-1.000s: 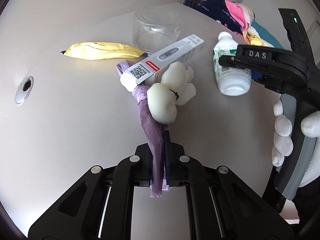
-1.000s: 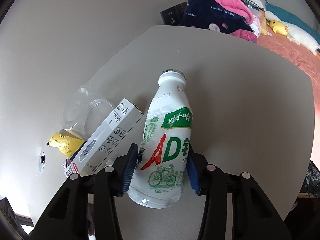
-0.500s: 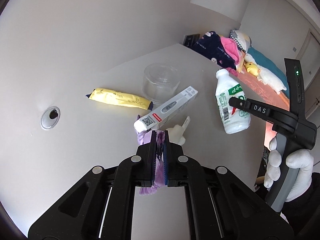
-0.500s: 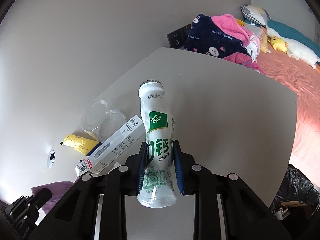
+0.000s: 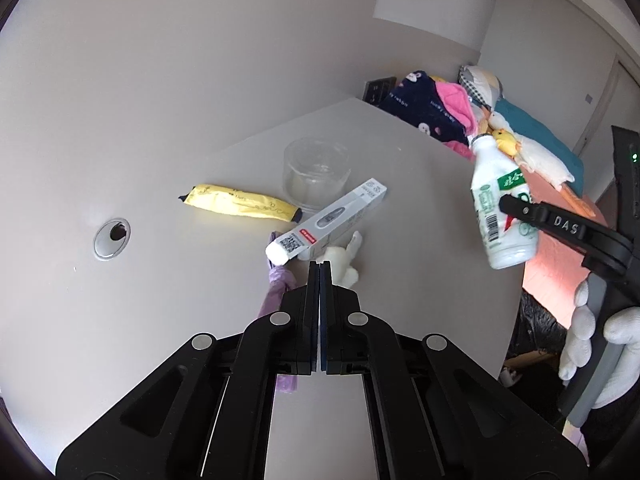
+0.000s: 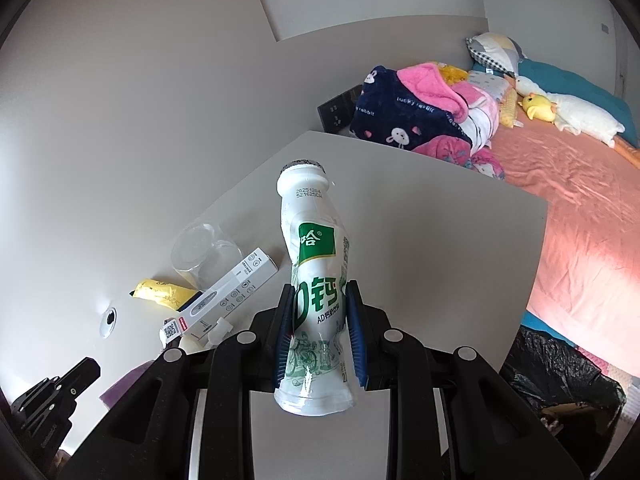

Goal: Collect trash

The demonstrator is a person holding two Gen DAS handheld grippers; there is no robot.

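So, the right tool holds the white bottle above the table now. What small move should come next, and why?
Probably carry the white bottle sideways toward the black trash bag beside the table. The right tool already clamps it, lifted off the table, and the bag lies open below the table edge.

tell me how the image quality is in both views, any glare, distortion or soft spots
Left wrist view: heavy fisheye bend, dark vignette corners, even soft light; the table is evenly lit, the box print sharp. Right wrist view: same curvature, a glossy highlight low on the bottle, the bed brightly washed pink.
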